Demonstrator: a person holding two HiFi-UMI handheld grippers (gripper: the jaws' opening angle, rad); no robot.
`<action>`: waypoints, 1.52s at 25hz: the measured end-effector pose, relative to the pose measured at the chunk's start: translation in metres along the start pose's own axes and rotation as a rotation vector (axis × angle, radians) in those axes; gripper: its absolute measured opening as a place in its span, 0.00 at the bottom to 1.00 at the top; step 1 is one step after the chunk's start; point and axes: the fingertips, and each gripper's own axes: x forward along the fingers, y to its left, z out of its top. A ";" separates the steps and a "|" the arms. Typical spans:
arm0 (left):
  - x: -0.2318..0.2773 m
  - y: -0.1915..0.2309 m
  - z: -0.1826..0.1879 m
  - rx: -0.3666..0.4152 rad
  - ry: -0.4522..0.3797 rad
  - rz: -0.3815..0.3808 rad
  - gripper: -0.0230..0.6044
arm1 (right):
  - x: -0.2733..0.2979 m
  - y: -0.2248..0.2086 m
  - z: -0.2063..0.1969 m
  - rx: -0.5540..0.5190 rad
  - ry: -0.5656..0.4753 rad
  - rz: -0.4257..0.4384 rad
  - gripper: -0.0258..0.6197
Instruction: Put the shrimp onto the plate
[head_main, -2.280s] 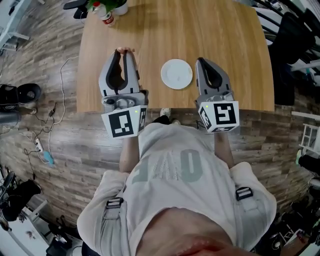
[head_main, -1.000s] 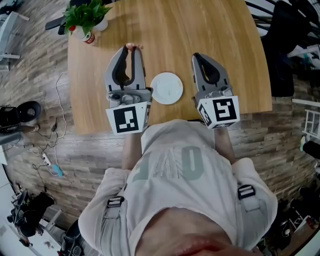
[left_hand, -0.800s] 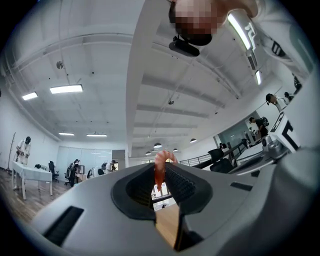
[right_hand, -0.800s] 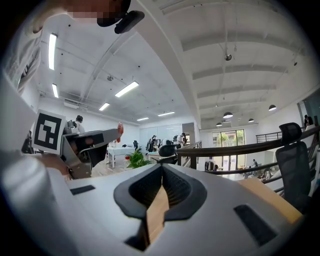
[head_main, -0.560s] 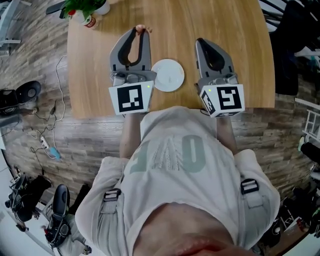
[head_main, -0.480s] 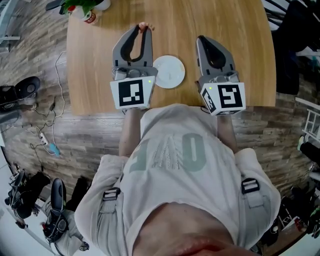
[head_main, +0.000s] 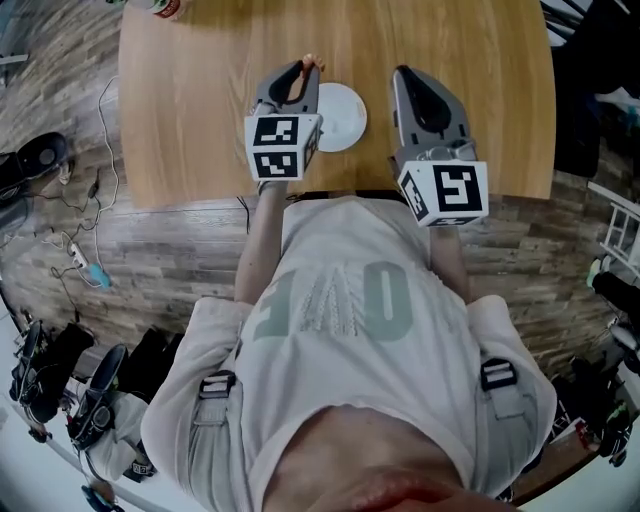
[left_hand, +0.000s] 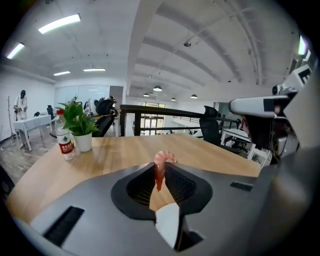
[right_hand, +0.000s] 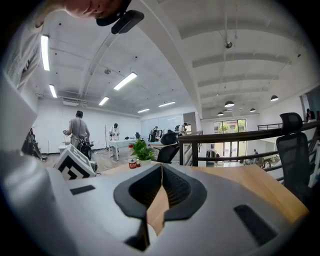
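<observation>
I have the shrimp (left_hand: 162, 159) pinched at the tips of my left hand-held gripper (head_main: 306, 70), seemingly lifted off the tabletop (head_main: 200, 100); the plate (head_main: 345, 115) lies bare just right of those tips, so only the placing remains; my right hand-held gripper (head_main: 403, 76) is closed on nothing.

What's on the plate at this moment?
The visible part of the plate is bare white. Its left edge is covered by the left gripper, which is shut on the shrimp.
</observation>
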 end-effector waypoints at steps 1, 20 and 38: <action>0.003 -0.003 -0.010 0.001 0.031 -0.007 0.14 | -0.003 -0.002 -0.002 0.000 0.004 -0.005 0.07; 0.030 -0.026 -0.137 0.039 0.506 -0.038 0.14 | -0.052 -0.040 -0.016 0.013 0.033 -0.161 0.07; 0.038 -0.031 -0.135 0.108 0.524 -0.055 0.17 | -0.057 -0.043 -0.019 0.011 0.047 -0.168 0.07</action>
